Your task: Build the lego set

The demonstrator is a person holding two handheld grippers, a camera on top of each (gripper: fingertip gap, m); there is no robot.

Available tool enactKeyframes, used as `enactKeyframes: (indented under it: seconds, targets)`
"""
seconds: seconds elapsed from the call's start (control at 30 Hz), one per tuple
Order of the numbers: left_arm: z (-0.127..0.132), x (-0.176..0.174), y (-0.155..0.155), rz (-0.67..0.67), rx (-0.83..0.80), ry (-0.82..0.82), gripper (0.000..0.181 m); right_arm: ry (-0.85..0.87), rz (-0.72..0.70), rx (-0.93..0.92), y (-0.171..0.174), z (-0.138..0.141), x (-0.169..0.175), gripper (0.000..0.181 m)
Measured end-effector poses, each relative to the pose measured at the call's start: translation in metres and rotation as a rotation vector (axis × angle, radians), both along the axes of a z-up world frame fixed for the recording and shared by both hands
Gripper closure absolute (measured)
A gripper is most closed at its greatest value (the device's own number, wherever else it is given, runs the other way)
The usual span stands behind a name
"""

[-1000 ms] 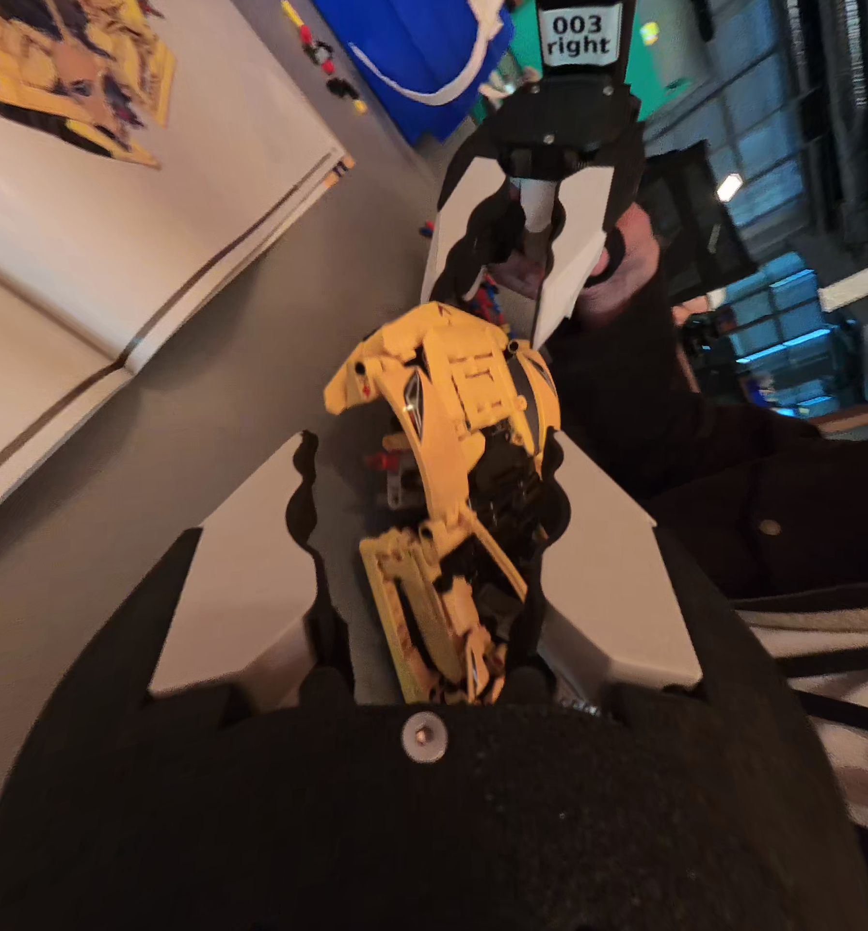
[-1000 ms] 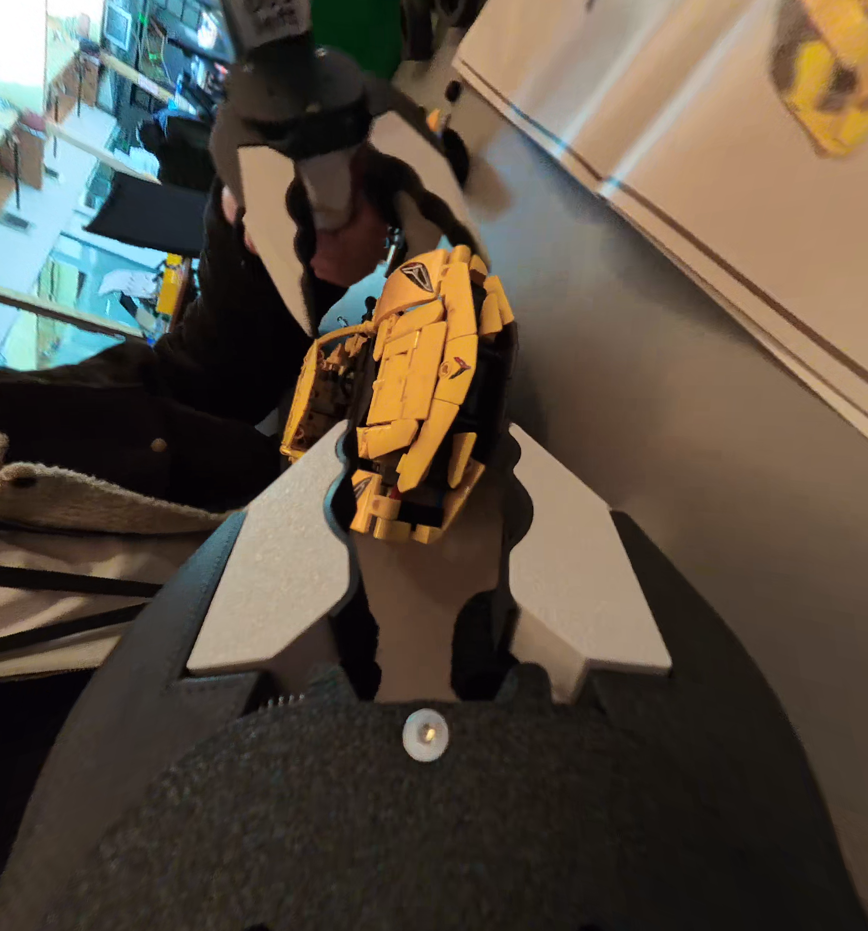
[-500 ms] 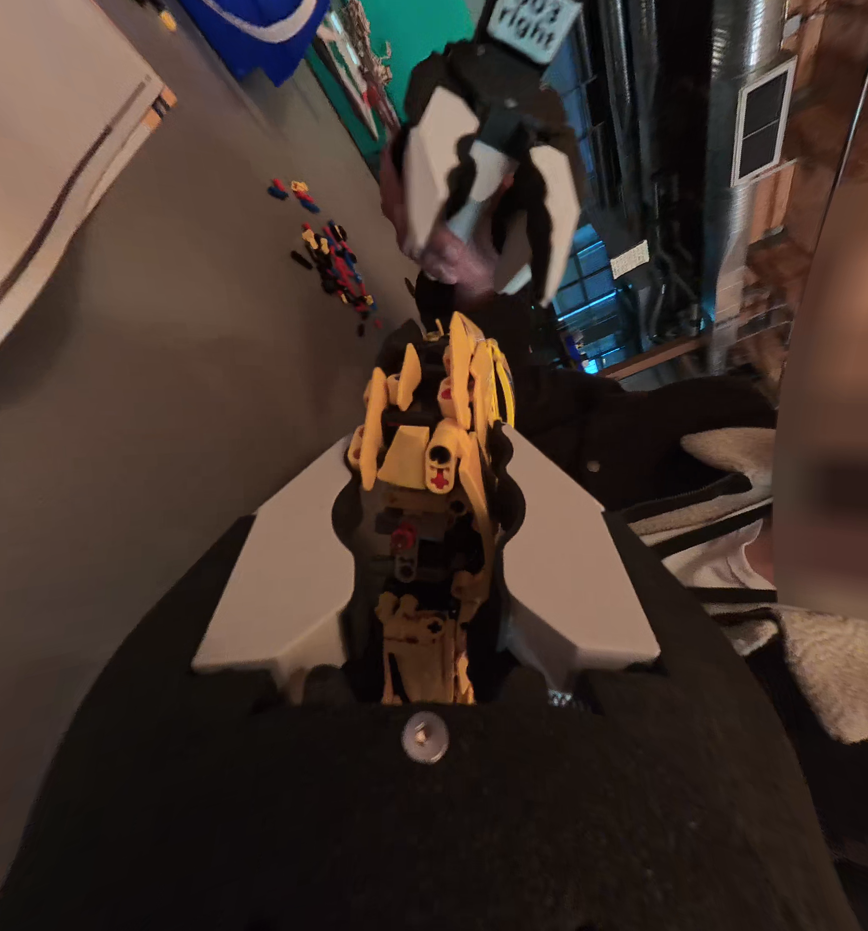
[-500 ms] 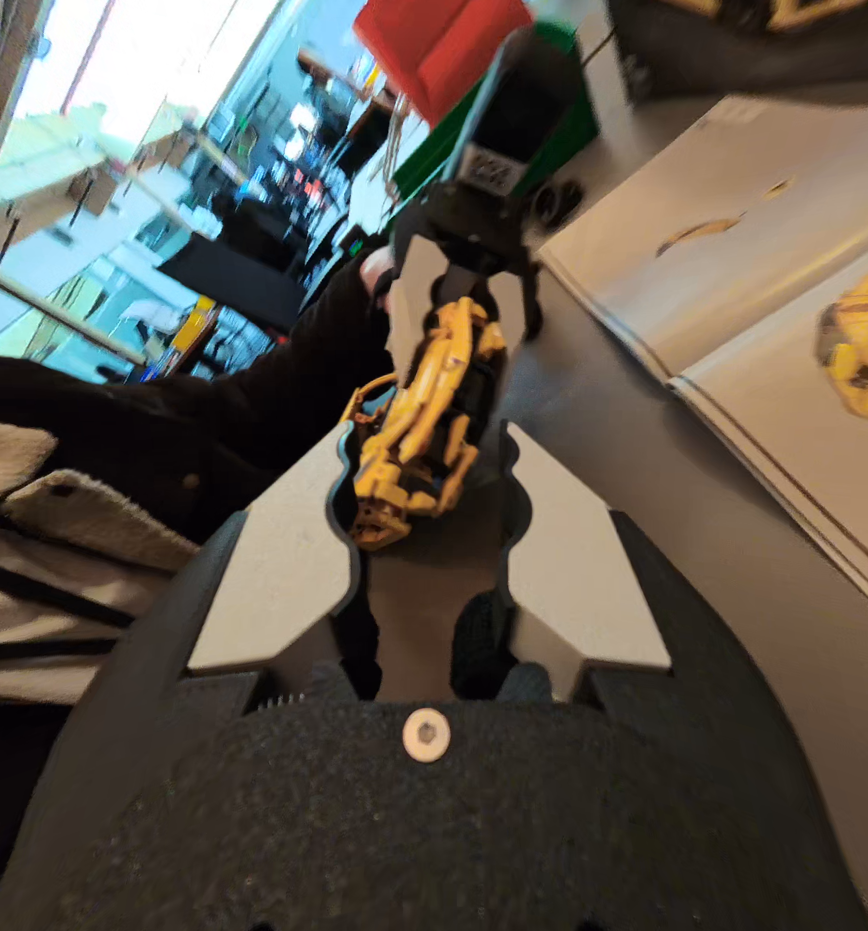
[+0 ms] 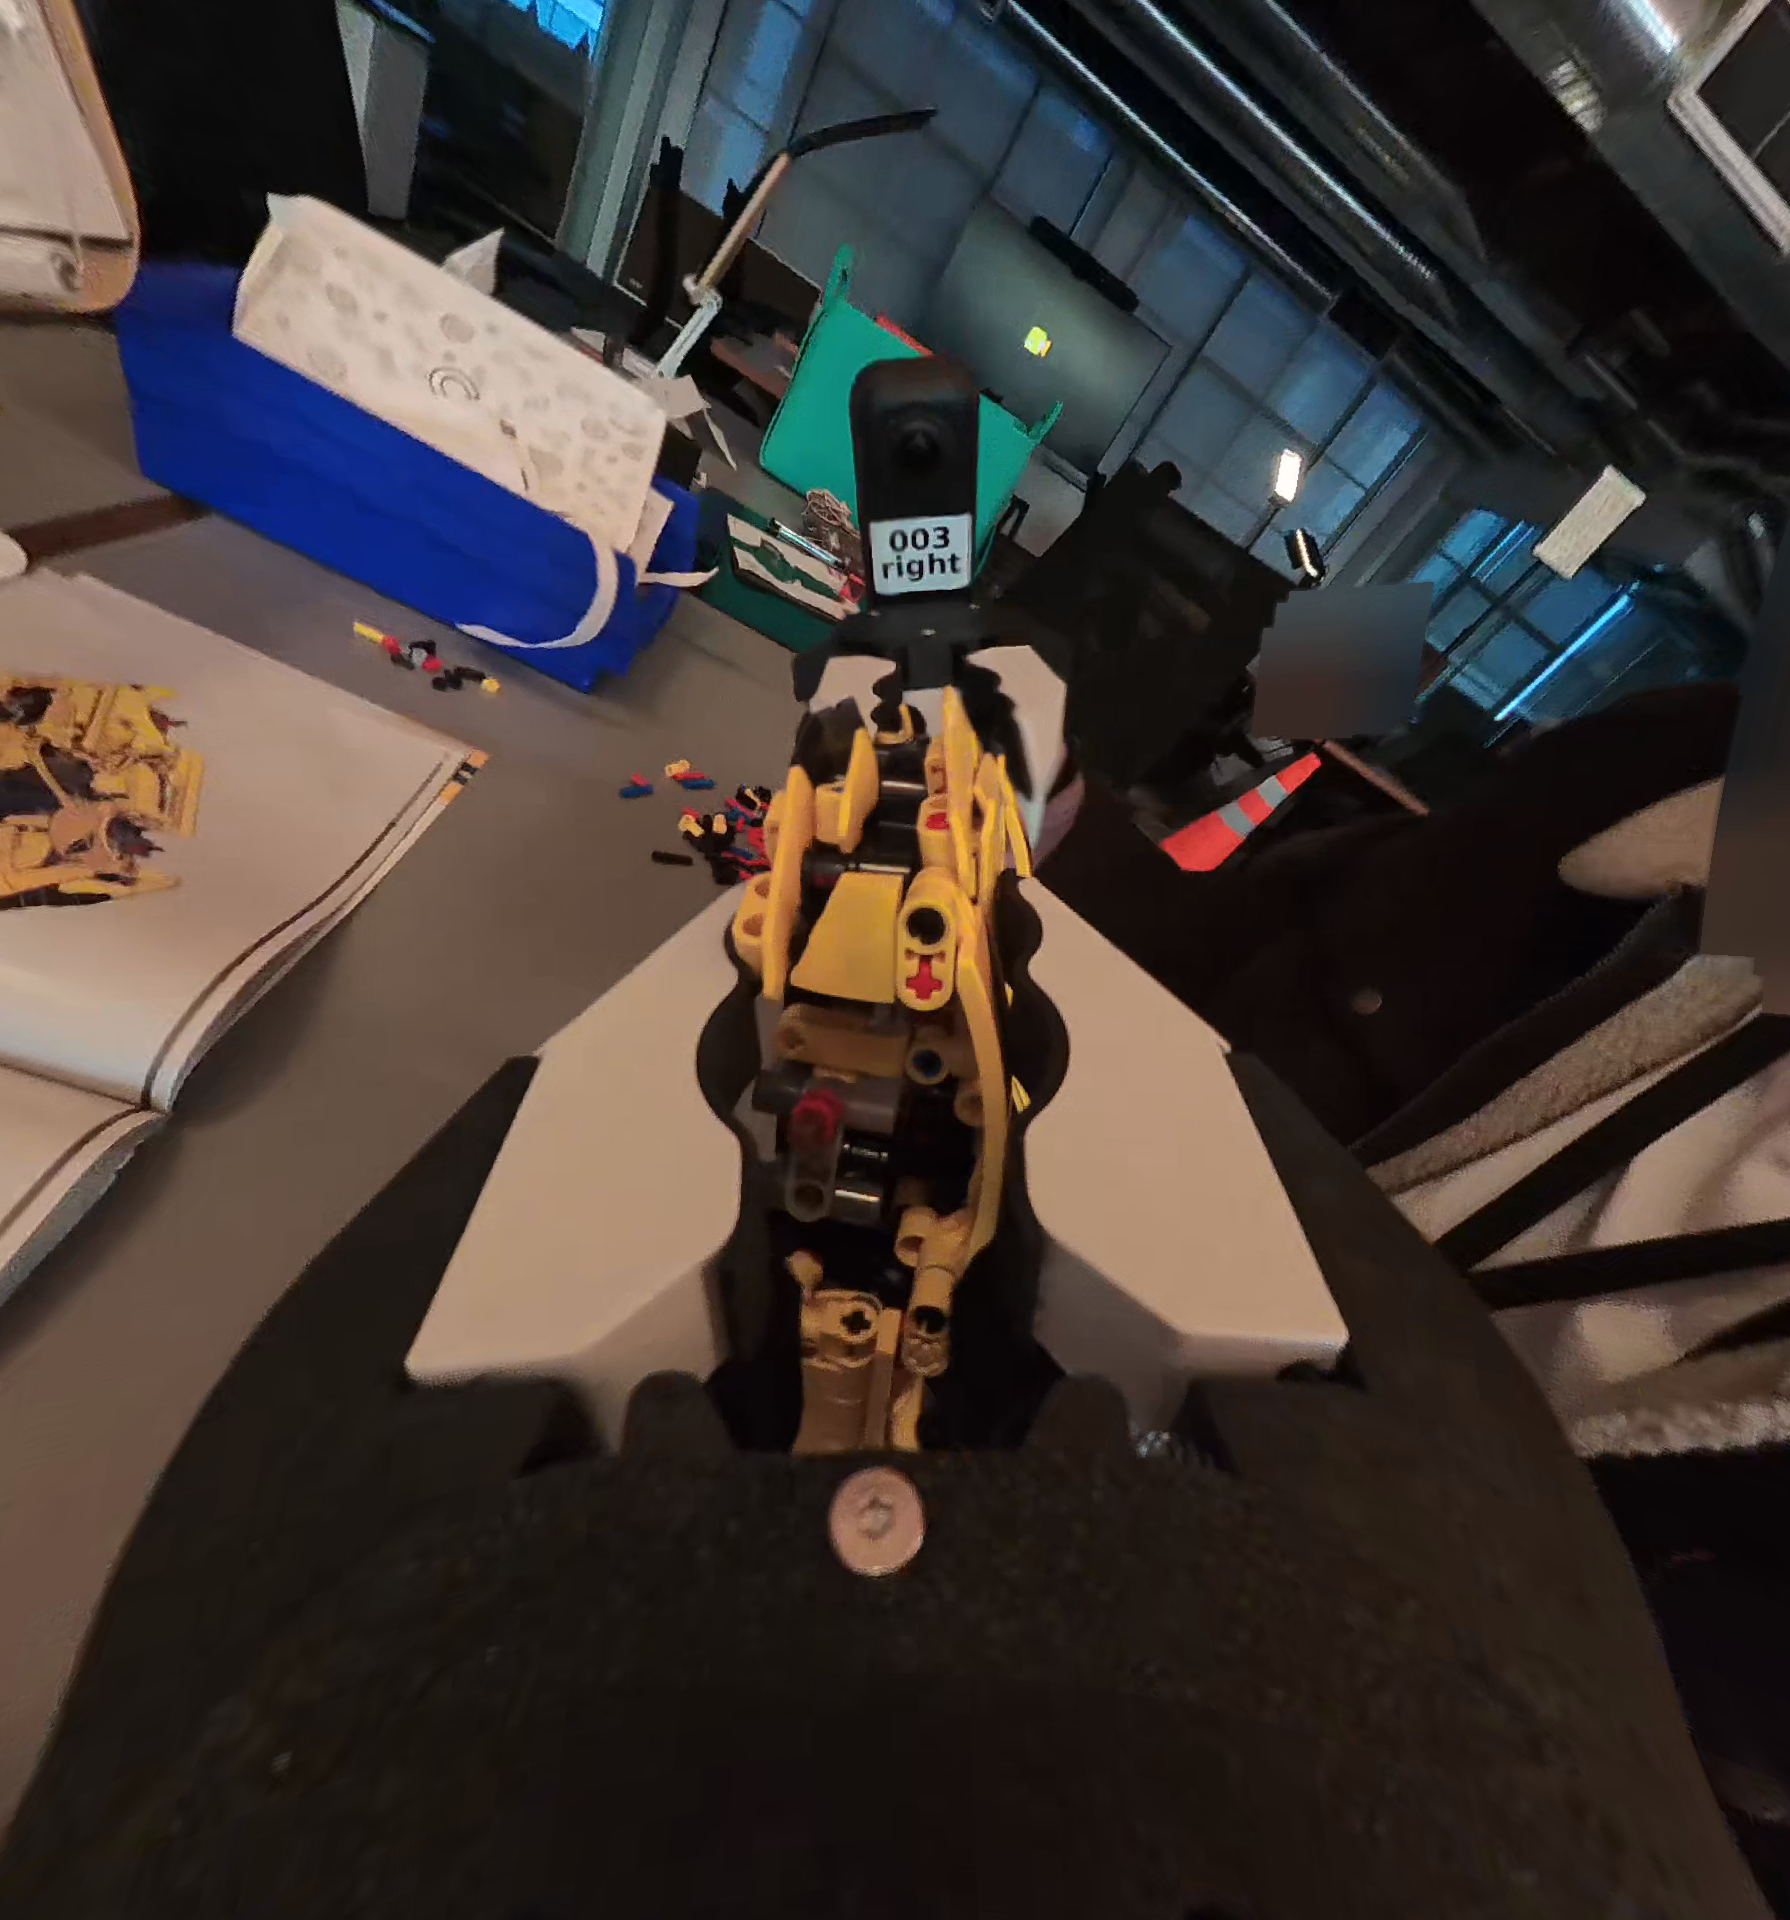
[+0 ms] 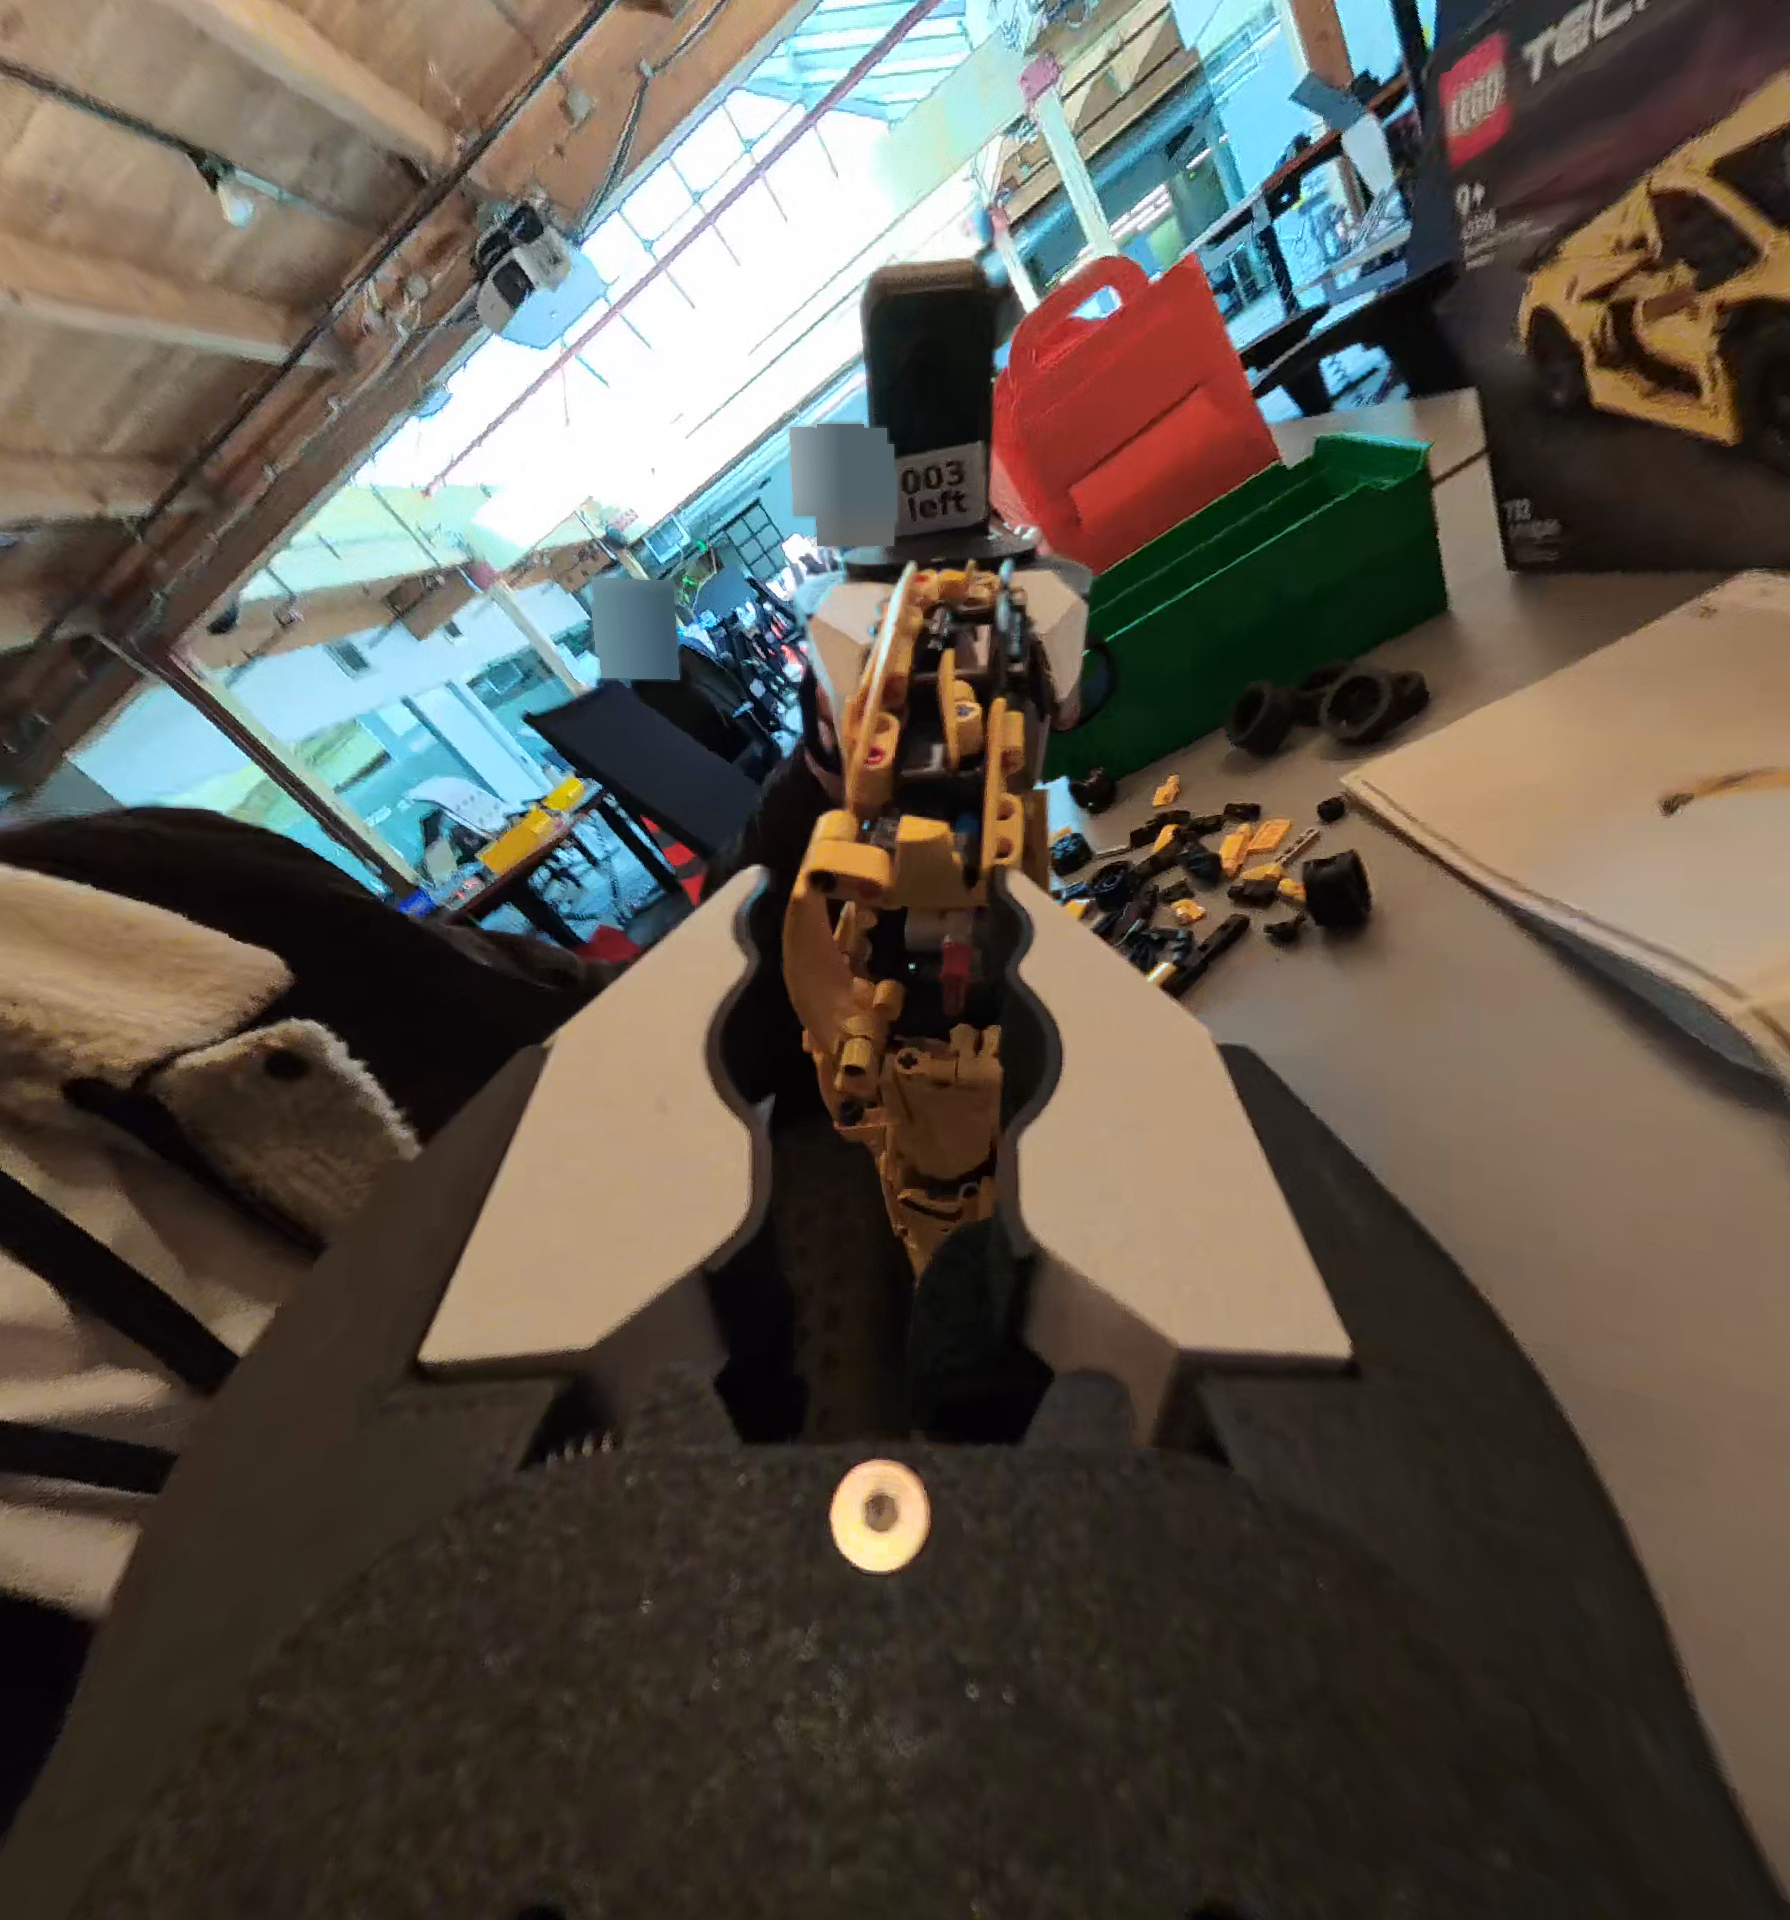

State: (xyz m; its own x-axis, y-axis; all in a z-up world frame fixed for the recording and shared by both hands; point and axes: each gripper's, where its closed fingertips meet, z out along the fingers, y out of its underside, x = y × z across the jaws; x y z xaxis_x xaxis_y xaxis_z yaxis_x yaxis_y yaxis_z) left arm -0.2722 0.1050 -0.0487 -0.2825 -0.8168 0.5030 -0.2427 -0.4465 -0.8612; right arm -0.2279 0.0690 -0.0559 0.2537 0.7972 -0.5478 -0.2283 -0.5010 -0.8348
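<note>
Yellow lego model (image 5: 886,1039) between both tools

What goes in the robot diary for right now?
left tongs: gripping yellow model | right tongs: around its other end, grip unclear | model held above table

— Where is writing to be seen?
— A white printed label (image 5: 920,554) is carried above the right tongs (image 5: 917,707). A matching label (image 6: 935,491) is fixed above the left tongs (image 6: 948,634).
— And elsewhere?
— A brand mark, a title and small numbers are printed on the dark box (image 6: 1639,312) standing on the surface (image 6: 1493,1091).
</note>
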Motion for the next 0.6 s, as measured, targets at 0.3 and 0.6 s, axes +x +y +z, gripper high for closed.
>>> enactKeyframes:
  seconds: [0.3,0.6]
  targets:
    - [0.014,-0.039,-0.037,-0.003,0.21,-0.102,0.133,-0.149,0.044,0.249,-0.034,0.021,-0.036,0.147]
    - [0.005,-0.039,-0.051,-0.128,0.207,-0.074,0.13,-0.306,0.047,0.395,-0.029,0.009,-0.054,0.156]
